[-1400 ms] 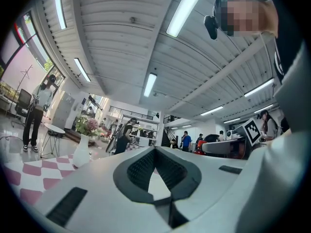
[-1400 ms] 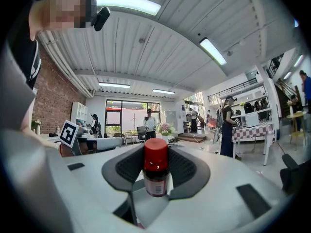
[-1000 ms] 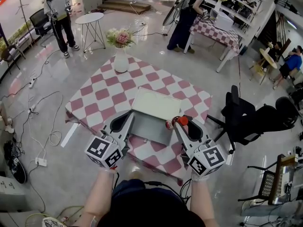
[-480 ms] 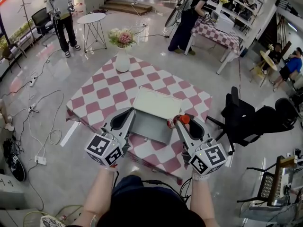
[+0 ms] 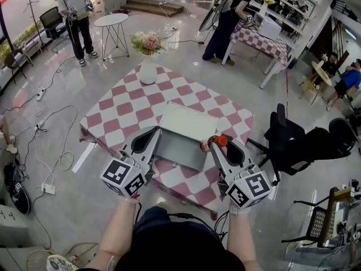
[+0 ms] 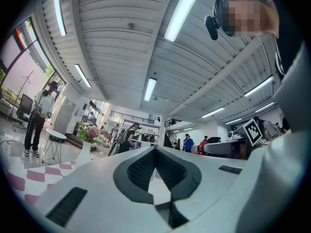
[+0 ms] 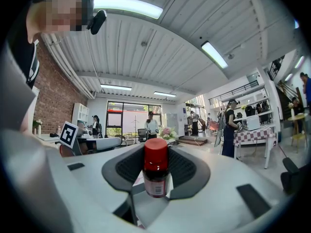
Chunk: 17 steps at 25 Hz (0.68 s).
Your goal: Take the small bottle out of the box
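Your right tongs (image 7: 156,155) are clamping the red-capped bottle (image 7: 156,171) by its body. Your left tongs (image 6: 155,150) are pressing together on nothing, hovering by the left side of the box (image 5: 179,150). The bottle is hanging at the open box's right edge and seems lifted clear, so you are likely finishing the take-out. Next, you are probably carrying it sideways over the bench (image 5: 125,113) and lowering it gently before easing the grip.
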{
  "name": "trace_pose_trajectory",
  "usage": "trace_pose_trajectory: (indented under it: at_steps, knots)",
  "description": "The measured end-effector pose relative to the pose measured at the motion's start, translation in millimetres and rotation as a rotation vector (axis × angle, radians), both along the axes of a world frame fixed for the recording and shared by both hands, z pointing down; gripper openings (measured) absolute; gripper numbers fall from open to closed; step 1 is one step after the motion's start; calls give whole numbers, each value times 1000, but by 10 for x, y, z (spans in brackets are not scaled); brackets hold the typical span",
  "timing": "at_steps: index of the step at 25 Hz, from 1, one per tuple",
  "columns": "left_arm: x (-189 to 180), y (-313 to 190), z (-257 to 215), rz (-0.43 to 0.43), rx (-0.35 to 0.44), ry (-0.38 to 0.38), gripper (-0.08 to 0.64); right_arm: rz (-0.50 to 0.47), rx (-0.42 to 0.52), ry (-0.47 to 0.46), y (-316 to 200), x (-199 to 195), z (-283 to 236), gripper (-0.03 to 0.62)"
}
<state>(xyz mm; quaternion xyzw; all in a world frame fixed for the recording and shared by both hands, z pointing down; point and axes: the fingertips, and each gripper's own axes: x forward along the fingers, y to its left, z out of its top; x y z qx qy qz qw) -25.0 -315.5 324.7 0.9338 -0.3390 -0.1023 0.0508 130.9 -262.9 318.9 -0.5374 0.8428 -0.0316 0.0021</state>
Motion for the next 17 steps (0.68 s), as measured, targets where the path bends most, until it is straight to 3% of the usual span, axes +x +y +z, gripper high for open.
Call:
trace_pose_trajectory:
  at_steps: [17]
  knots:
    - [68, 9, 29, 10, -6, -3, 14, 1, -12, 1, 39, 49, 37, 147]
